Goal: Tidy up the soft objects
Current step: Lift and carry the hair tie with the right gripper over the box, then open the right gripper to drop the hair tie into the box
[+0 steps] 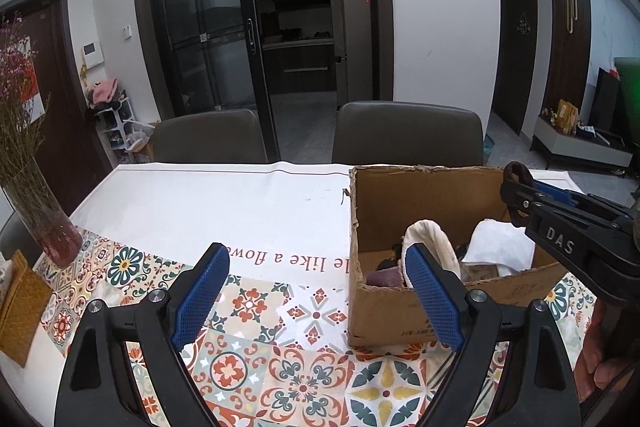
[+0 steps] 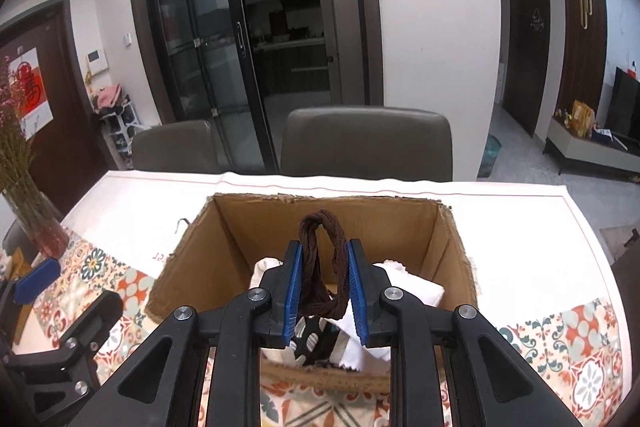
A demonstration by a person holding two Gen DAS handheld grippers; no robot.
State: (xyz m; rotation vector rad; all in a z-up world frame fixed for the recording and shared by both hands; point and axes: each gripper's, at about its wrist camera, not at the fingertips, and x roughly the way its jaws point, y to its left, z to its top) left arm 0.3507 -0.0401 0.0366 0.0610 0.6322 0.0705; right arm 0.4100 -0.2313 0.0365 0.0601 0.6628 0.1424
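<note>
Right tool [image 2: 324, 291] pinches brown hair tie [image 2: 322, 267] above cardboard box [image 2: 240, 227].

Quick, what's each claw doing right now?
Left gripper: open, holding nothing.
Right gripper: shut on a brown hair tie, above the box.

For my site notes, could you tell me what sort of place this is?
Most likely a home dining area: a dining table under a patterned tablecloth, padded chairs, and glass sliding doors opening onto a kitchen.
</note>
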